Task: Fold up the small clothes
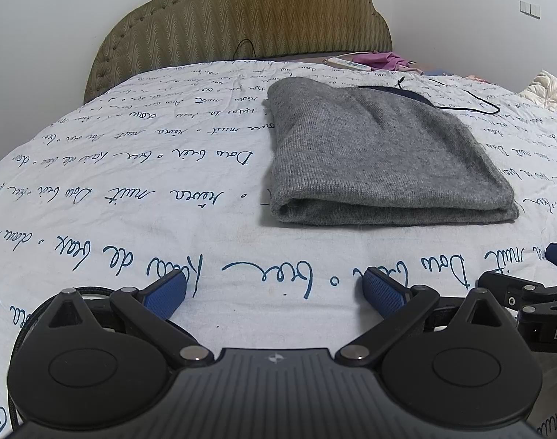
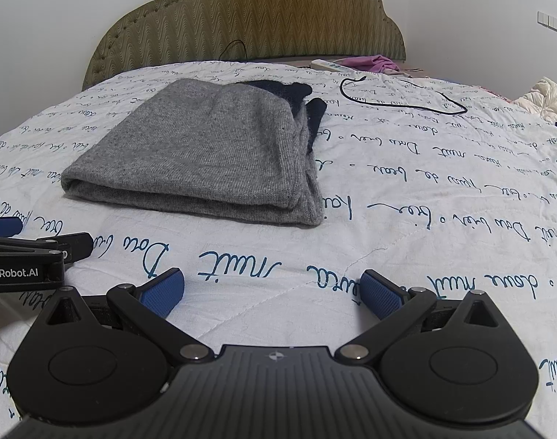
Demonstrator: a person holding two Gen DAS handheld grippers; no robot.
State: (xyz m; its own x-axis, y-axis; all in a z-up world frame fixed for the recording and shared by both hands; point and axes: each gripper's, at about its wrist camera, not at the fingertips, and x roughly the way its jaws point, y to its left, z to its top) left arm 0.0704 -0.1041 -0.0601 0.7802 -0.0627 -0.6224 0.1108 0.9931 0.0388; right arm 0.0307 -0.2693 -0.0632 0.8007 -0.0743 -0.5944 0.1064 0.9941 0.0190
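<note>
A grey knitted garment (image 1: 380, 157) lies folded into a flat rectangle on the bed; it also shows in the right wrist view (image 2: 205, 153), with dark navy parts (image 2: 307, 109) sticking out at its far right. My left gripper (image 1: 274, 292) is open and empty, low over the sheet, in front of the garment and apart from it. My right gripper (image 2: 273, 291) is open and empty too, in front of the garment's right end. Each gripper shows at the edge of the other's view: the right one (image 1: 523, 292), the left one (image 2: 29, 252).
The bed has a white sheet with blue script (image 1: 132, 183) and a padded olive headboard (image 1: 249, 11). A black cable (image 2: 406, 102) lies behind the garment. A white power strip (image 2: 329, 65), pink cloth (image 2: 369, 62) and a white bundle (image 2: 545, 98) sit at the far right.
</note>
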